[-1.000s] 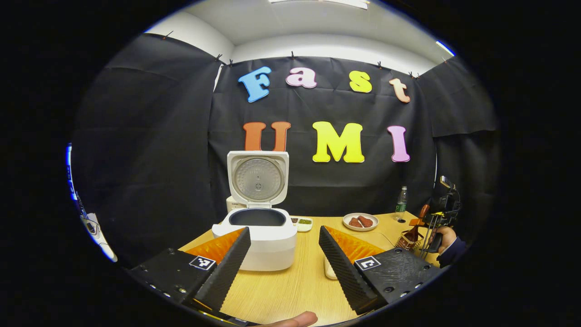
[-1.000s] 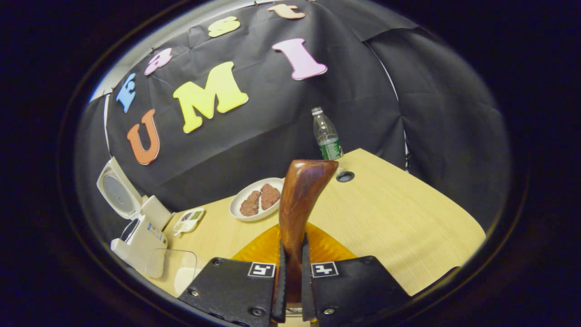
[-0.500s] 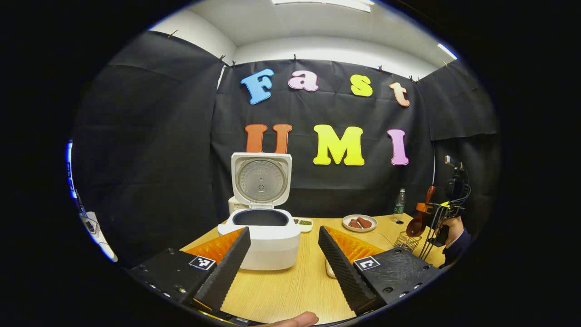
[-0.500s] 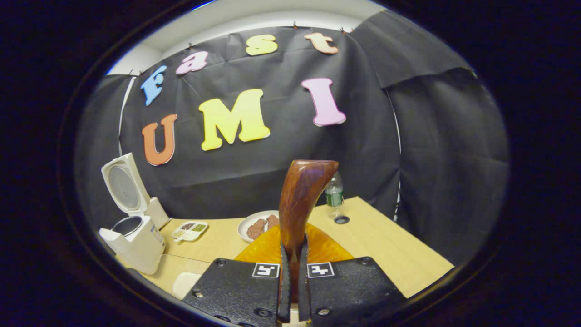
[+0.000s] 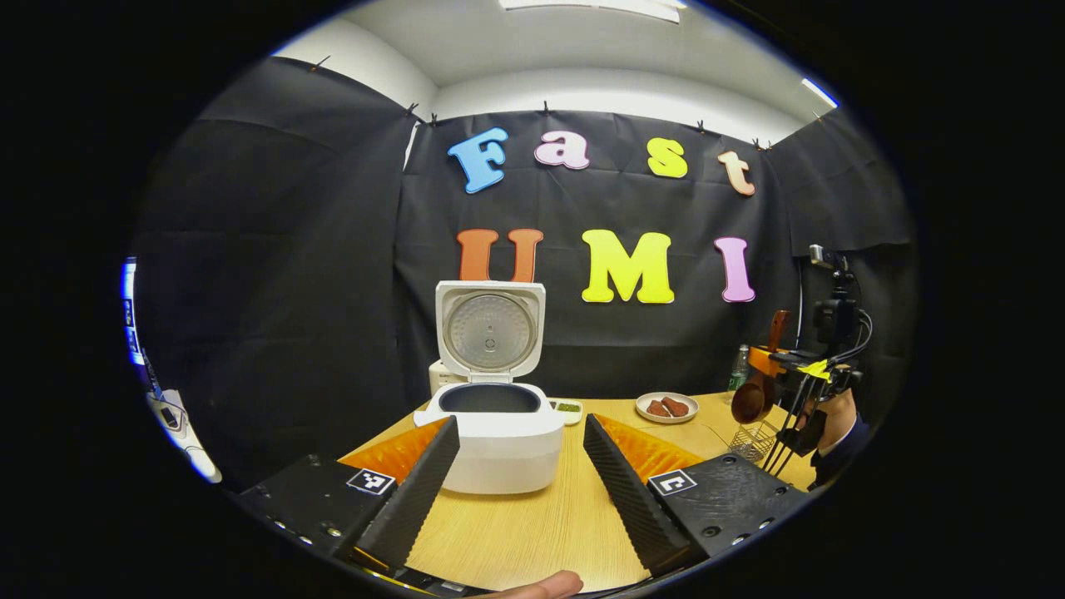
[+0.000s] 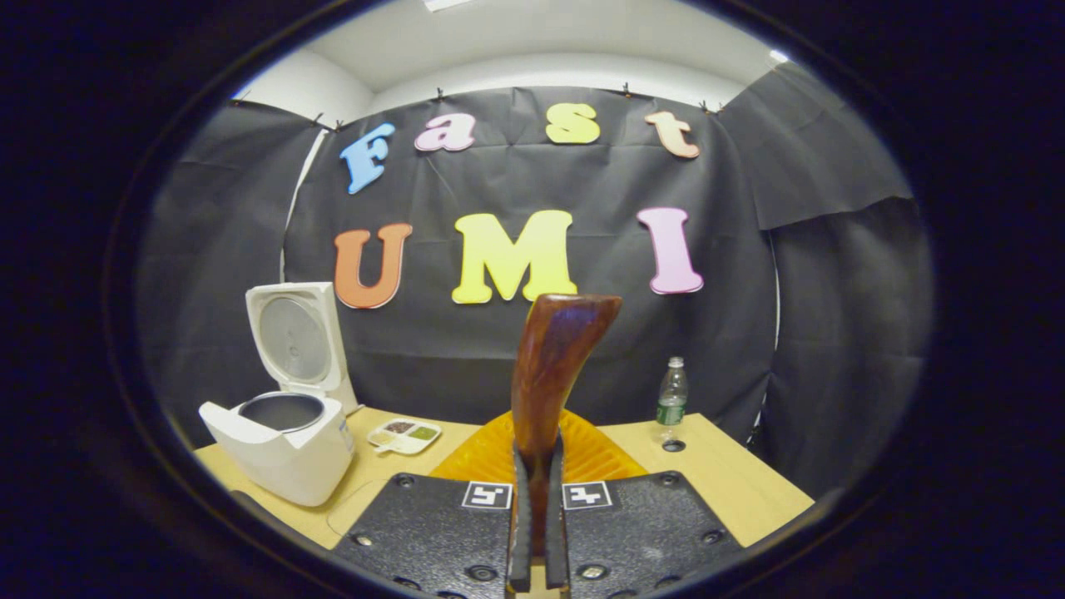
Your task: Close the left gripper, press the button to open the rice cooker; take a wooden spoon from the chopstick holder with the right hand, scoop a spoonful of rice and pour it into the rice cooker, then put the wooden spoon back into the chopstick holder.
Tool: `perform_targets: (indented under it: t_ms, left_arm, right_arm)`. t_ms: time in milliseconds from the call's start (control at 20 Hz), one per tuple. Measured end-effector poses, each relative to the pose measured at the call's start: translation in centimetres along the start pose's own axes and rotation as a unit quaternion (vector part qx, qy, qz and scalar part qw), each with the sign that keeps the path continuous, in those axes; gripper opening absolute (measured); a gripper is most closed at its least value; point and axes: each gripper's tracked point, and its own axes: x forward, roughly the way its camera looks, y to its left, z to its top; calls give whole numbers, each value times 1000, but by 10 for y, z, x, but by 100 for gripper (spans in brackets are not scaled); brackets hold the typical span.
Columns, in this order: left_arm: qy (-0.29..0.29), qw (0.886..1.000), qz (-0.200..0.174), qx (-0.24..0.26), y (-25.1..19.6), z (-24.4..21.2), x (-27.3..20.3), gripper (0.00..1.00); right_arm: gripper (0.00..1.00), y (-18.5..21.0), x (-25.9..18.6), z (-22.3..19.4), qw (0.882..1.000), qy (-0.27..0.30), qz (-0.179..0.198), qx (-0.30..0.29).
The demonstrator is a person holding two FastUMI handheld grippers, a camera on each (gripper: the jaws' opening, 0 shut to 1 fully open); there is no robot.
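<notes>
rice cooker (image 5: pixel 502 433): lid's popped up already, pot looks empty, sits just beyond and between the left gripper's (image 5: pixel 520 470) fingers

left gripper: jaws spread wide, holding nothing

right gripper (image 6: pixel 537 532): pinched tight on the wooden spoon (image 6: pixel 549 374), handle sticking straight up past the fingertips

chopstick holder (image 5: pixel 753 439): wire basket right under the lifted spoon bowl, seen from the left gripper view

step: I'd say spoon pickup is done, scooping is up

next: needs the rice, and I can't spot where it is, so tilt the bowl down once it's found

Your left gripper (image 5: pixel 520 470) carries 2 ridged fingers, square coded tags and small screws; your sleeve (image 5: pixel 840 453) is dark.
</notes>
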Motion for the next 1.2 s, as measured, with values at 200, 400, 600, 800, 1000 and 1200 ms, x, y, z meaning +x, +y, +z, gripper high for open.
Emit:
perform_targets:
  t_ms: [200, 400, 600, 800, 1000, 1200]
  left_arm:
    - [6, 1000, 6, -8, 10, 2, -4, 95]
    - [1, 1000, 13, -2, 19, 6, -8, 95]
    - [-4, 1000, 1, -6, 13, 7, -6, 95]
    - [12, 1000, -5, -2, 9, -5, -1, 95]
    - [14, 1000, -6, 3, 6, -8, 4, 95]
    - [5, 1000, 2, 0, 11, -3, 1, 95]
  right_arm:
    - [8, 35, 16, -20, 1000, 18, 24, 0]
    - [8, 44, 33, -69, 998, 56, 20, 7]
    - [8, 33, 50, -119, 996, 90, -13, -22]
    - [5, 37, 62, -151, 992, 115, -23, -48]
    - [6, 72, 59, -176, 985, 165, 27, 33]
    - [8, 81, 59, -176, 980, 175, 41, 91]
